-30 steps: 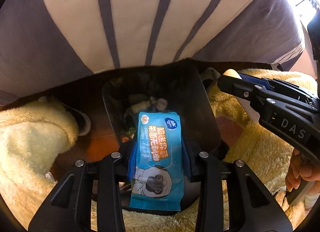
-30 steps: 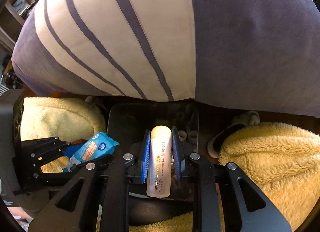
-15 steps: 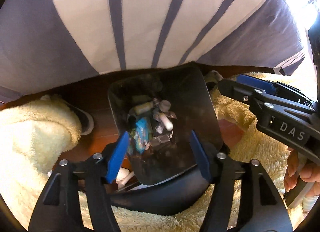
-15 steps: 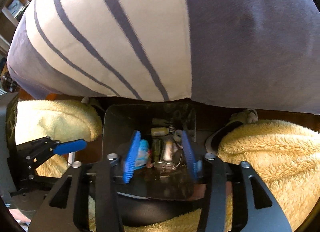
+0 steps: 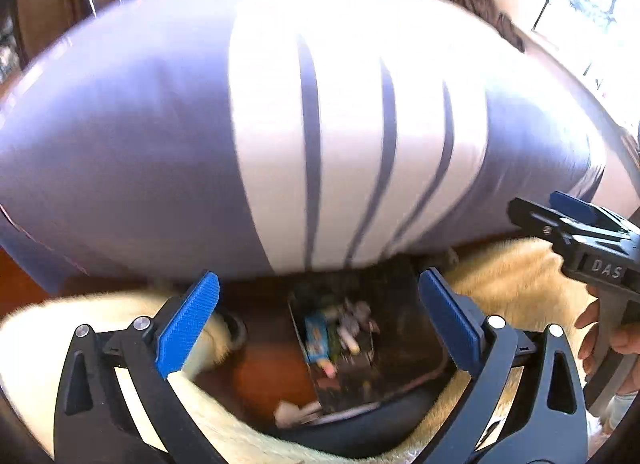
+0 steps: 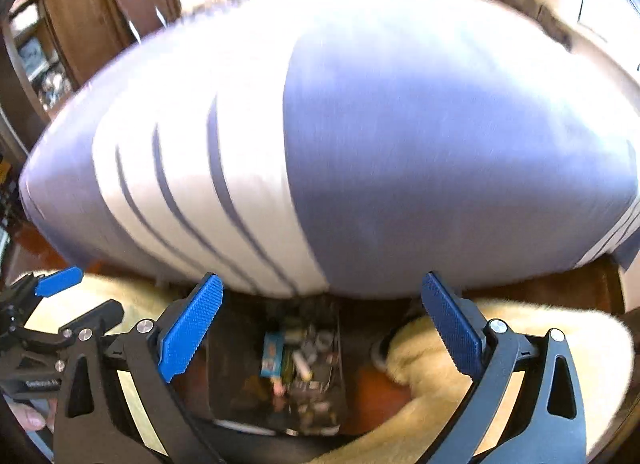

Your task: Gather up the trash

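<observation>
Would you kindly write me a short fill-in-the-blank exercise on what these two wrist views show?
1. The blue packet lies inside the dark ____.
2. The left gripper, its jaws opening, has ____ between its pads.
3. The pads of the right gripper are coloured ____.
4. Behind the bin lies bedding with dark ____ on white.

Missing words: bin; nothing; blue; stripes

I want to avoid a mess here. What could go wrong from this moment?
1. The dark bin stands squeezed between fluffy cream cushions; a bump could tip it.
2. White scraps lie outside the bin and may be missed.
3. Both views are blurred, so aiming the opening claws next is uncertain.
</observation>
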Action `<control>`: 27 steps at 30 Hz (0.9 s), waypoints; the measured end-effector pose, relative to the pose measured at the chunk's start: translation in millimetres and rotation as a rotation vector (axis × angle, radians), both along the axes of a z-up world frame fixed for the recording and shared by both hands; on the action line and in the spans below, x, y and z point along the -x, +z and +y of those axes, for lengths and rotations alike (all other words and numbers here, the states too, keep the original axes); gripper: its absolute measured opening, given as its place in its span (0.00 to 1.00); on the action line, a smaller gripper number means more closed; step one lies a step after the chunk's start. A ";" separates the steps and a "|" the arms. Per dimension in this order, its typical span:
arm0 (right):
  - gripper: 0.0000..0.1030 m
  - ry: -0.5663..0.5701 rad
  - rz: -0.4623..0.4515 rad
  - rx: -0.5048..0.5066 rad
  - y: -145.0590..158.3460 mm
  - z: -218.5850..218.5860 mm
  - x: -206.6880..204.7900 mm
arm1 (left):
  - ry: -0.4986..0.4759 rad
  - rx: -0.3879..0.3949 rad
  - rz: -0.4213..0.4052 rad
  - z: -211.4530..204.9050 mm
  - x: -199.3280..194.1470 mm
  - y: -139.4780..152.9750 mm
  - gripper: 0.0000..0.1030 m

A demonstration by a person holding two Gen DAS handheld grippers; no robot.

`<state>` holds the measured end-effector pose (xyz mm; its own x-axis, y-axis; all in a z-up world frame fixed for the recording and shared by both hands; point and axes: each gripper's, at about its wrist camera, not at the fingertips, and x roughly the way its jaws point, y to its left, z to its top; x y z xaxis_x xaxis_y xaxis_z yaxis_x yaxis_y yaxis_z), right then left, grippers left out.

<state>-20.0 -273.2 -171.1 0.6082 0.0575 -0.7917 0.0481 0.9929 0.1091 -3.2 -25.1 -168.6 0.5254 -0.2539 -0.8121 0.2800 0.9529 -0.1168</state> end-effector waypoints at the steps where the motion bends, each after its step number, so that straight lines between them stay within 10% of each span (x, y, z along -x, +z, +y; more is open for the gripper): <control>1: 0.97 -0.002 -0.042 0.005 14.1 -0.6 3.1 | 0.004 -0.005 -0.045 0.8 -0.1 13.7 0.92; 16: 0.97 -0.027 -0.465 0.064 157.8 -2.0 39.8 | 0.123 0.005 -0.463 20.4 26.1 168.6 0.92; 27: 0.97 -0.114 -0.583 0.078 190.4 -4.9 53.7 | 0.182 0.018 -0.559 25.8 46.6 201.1 0.92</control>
<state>-73.8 -278.2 19.4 0.9427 -0.0785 -0.3243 0.1090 0.9911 0.0768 -49.9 0.7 32.5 0.9092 -0.1305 -0.3953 0.1357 0.9906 -0.0150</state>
